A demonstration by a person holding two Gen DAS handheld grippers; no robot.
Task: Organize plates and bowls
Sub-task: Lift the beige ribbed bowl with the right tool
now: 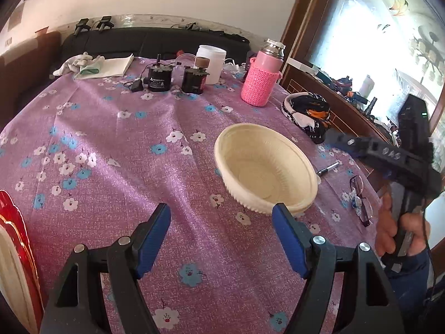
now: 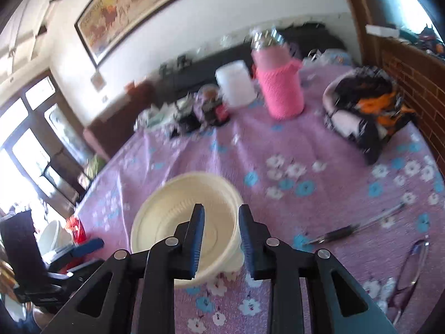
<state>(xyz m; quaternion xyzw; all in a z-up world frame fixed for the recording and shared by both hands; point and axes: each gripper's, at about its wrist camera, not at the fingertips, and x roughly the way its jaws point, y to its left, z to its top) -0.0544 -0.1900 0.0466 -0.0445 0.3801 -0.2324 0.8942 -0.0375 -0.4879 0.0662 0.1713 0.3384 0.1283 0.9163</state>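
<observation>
A cream ribbed bowl (image 1: 267,171) sits on the purple flowered tablecloth (image 1: 116,144); it also shows in the right wrist view (image 2: 178,217). My left gripper (image 1: 222,217) is open and empty, just short of the bowl's near left side. My right gripper (image 2: 221,222) is open, its left finger over the bowl's inside and its right finger outside the rim, not closed on it. It shows in the left wrist view (image 1: 333,137) at the right, above the table edge. A red plate (image 1: 16,228) with a cream dish (image 1: 11,278) on it lies at the far left.
At the back stand a pink knitted-sleeve flask (image 1: 261,78), a white jar (image 1: 211,62), two black motors (image 1: 158,78) and folded cloths (image 1: 97,65). A patterned bowl (image 1: 308,114), a pen (image 1: 329,167) and glasses (image 1: 361,200) lie at the right, near a wooden cabinet (image 1: 347,117).
</observation>
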